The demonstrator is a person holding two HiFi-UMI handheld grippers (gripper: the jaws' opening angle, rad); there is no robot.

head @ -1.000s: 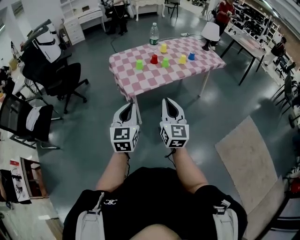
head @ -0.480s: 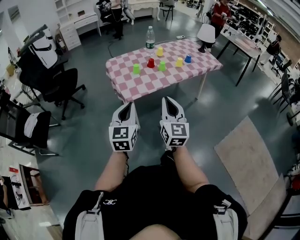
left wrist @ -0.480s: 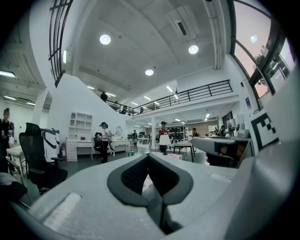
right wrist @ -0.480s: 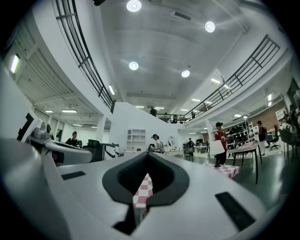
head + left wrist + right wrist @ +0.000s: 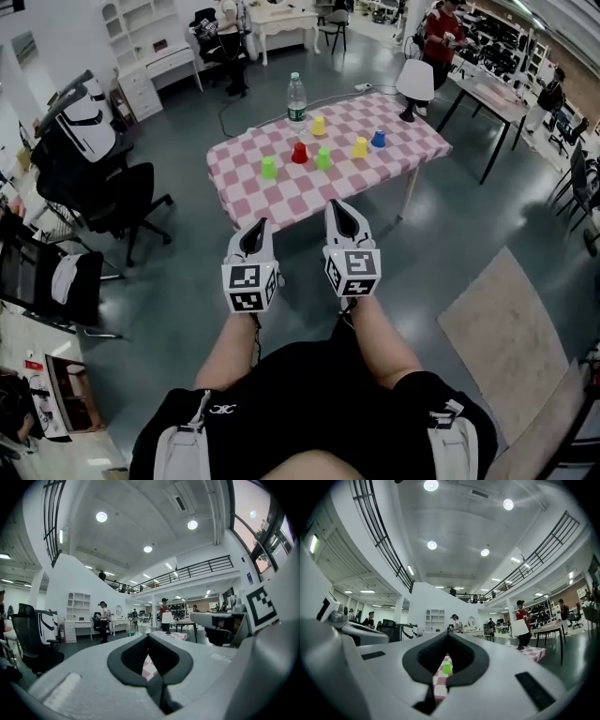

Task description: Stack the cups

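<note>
A person is holding the left gripper (image 5: 255, 228) and the right gripper (image 5: 339, 206) side by side, both pointing towards a table (image 5: 244, 192) draped in pink checked cloth. Each gripper's jaws are sitting closed together with nothing between them. Well ahead of the grippers, the cups are standing apart and unstacked on the table: a green cup (image 5: 268, 168), a red cup (image 5: 299, 153), another green cup (image 5: 322, 158), a yellow cup (image 5: 360, 147), a blue cup (image 5: 378, 139) and another yellow cup (image 5: 318, 126), near a water bottle (image 5: 295, 97).

Grey floor (image 5: 187, 272), black chairs (image 5: 112, 192), white shelves (image 5: 125, 17)
</note>
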